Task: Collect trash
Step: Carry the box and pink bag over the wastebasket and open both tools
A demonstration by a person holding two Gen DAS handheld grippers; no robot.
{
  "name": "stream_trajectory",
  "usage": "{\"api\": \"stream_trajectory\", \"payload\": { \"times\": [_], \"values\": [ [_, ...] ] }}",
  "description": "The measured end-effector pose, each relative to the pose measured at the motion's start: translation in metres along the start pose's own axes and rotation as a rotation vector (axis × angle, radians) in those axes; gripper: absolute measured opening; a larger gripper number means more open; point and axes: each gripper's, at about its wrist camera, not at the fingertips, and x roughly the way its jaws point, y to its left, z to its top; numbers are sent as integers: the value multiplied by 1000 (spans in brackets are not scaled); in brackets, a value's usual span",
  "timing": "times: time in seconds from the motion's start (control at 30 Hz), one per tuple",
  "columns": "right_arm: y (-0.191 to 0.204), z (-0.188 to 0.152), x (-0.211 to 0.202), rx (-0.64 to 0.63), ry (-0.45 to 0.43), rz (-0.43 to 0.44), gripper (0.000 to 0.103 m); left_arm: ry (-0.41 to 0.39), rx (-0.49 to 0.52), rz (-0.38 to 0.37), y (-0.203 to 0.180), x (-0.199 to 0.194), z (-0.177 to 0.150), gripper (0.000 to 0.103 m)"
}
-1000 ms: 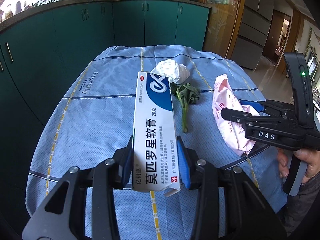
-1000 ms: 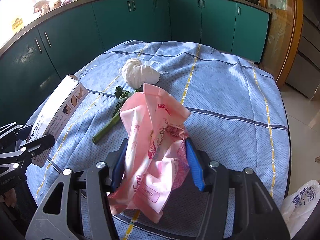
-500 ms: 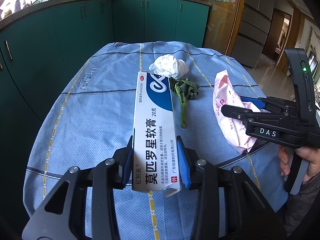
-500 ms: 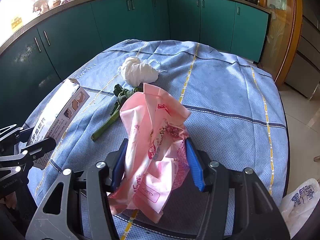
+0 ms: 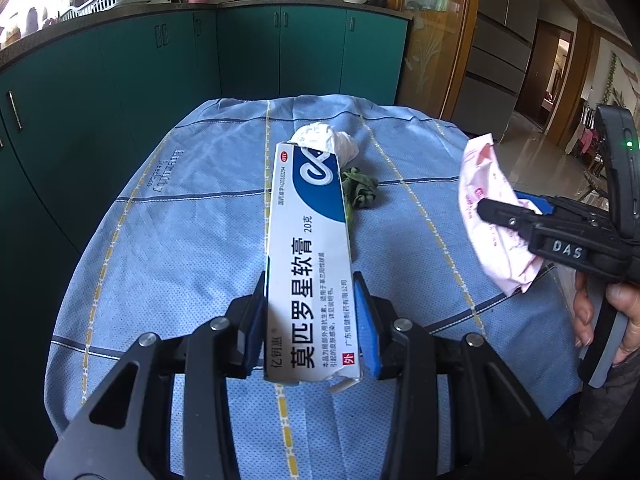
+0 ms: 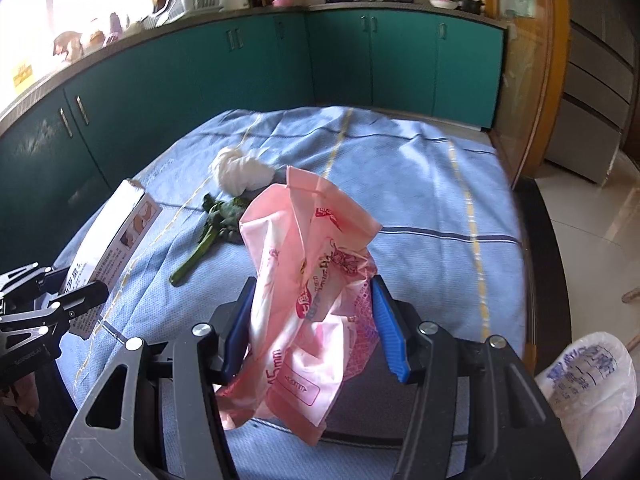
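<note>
Long white-and-blue ointment box (image 5: 308,264) with Chinese print is up off the table, one end flap popped open. Crumpled pink plastic wrapper (image 6: 308,300) is up in the air too, hanging limp. On the blue cloth: a wadded white tissue (image 6: 240,170), and just beside it a wilted green veggie stalk (image 6: 208,236) lying flat.

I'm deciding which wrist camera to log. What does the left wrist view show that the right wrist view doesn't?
Only the left wrist view shows the ointment box's printed front and the person's right hand on its handle. Only the right wrist view shows a white plastic bag beside the table and the vegetable stalk's full length. Both show the box, pink plastic bag, crumpled tissue and blue tablecloth.
</note>
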Motion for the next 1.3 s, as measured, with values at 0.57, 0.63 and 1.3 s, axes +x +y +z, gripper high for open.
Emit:
{"api": "stream_trajectory", "payload": {
  "times": [0.57,0.63,1.3],
  "values": [
    [-163,-79,-67,410,27,-343,55,16,188,-215,-116,6,3,40],
    [-178,-95,-71,445,68,-402,55,22,225,-260,-142,12,3,40],
    [-237,-143,-162,920,-311,-584,83,71,421,-603,-286,29,-18,75]
  ]
}}
